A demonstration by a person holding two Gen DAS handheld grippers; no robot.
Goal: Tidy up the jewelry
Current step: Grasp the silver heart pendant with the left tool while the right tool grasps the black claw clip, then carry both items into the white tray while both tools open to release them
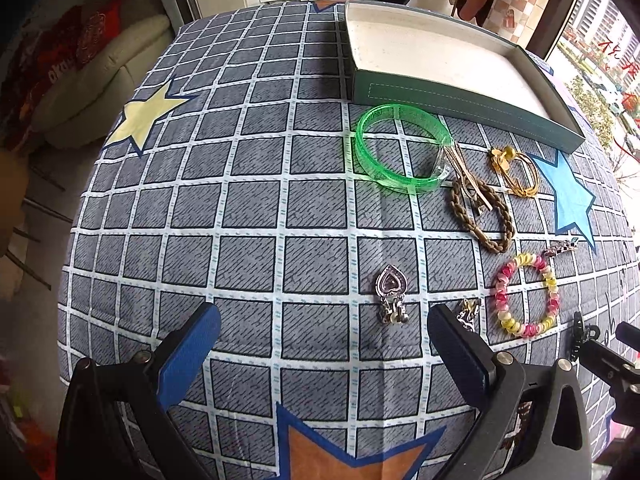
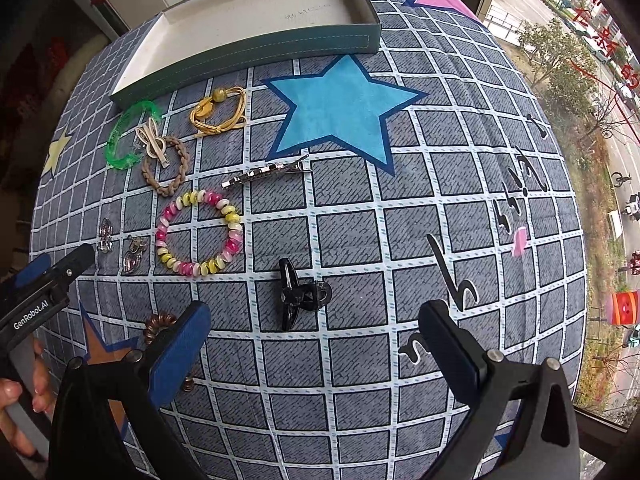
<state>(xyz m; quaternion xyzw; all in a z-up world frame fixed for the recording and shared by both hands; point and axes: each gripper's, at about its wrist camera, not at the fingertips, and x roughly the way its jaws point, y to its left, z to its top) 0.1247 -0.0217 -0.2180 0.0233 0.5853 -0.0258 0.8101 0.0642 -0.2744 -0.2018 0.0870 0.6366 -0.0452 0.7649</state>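
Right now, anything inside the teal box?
The teal box shows only a bare white floor; no jewelry inside. Its near wall hides a strip of floor just behind it.

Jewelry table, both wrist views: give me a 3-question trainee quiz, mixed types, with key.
1. True or false: the box already holds some jewelry.
2. Which item lies nearest the right gripper? A) green bangle B) black claw clip C) braided band
3. Fill in: the pink-and-yellow beaded bracelet lies on the ____ cloth.

Key
1. False: its inside shows bare.
2. B.
3. Checked. Both grippers, the left too, have open jaws holding nothing.
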